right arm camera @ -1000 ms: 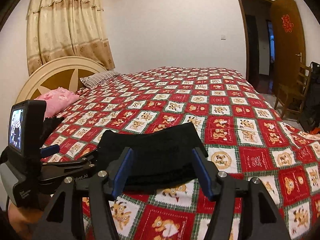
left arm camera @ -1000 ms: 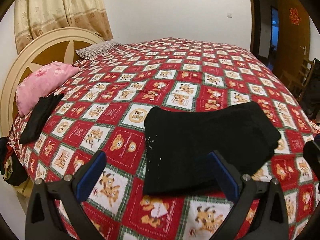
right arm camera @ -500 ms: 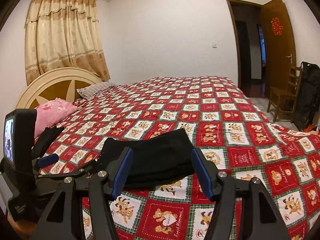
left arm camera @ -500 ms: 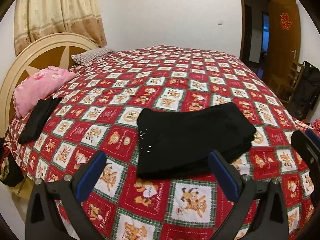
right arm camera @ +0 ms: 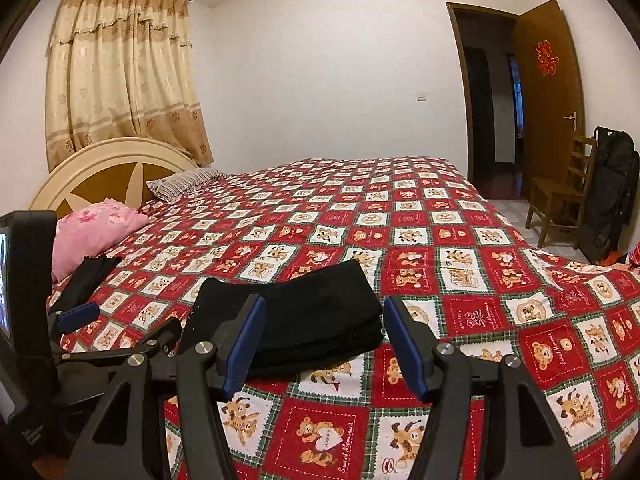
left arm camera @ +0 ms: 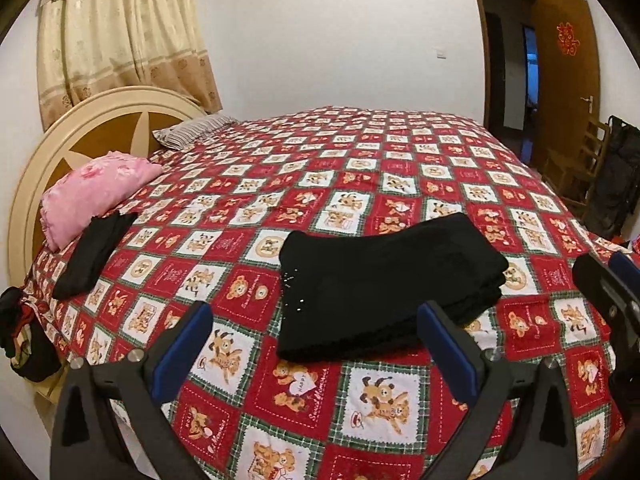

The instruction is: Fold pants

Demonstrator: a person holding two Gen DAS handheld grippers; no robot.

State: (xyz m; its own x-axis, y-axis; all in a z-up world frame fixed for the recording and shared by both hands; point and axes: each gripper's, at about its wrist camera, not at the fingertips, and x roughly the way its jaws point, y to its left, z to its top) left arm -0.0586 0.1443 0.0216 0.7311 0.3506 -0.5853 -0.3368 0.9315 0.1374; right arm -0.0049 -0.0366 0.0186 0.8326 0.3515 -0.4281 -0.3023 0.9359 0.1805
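The black pants (left arm camera: 384, 280) lie folded into a thick rectangle near the front edge of the bed; they also show in the right wrist view (right arm camera: 296, 320). My left gripper (left arm camera: 316, 344) is open and empty, held in front of the pants and apart from them. My right gripper (right arm camera: 324, 344) is open and empty, also in front of the pants. The left gripper's body shows at the left of the right wrist view (right arm camera: 76, 316). The right gripper's tip shows at the right edge of the left wrist view (left arm camera: 608, 284).
The bed has a red checked cover (left arm camera: 360, 184) with bear pictures. A pink pillow (left arm camera: 96, 192), another folded black garment (left arm camera: 92, 252) and a striped pillow (left arm camera: 192, 130) lie by the headboard (left arm camera: 100, 128). A wooden chair (right arm camera: 560, 196) and black bag (right arm camera: 612, 192) stand by the open door.
Both grippers have drawn back and risen from the folded pants, which now sit farther away in both views. The pants have not moved.
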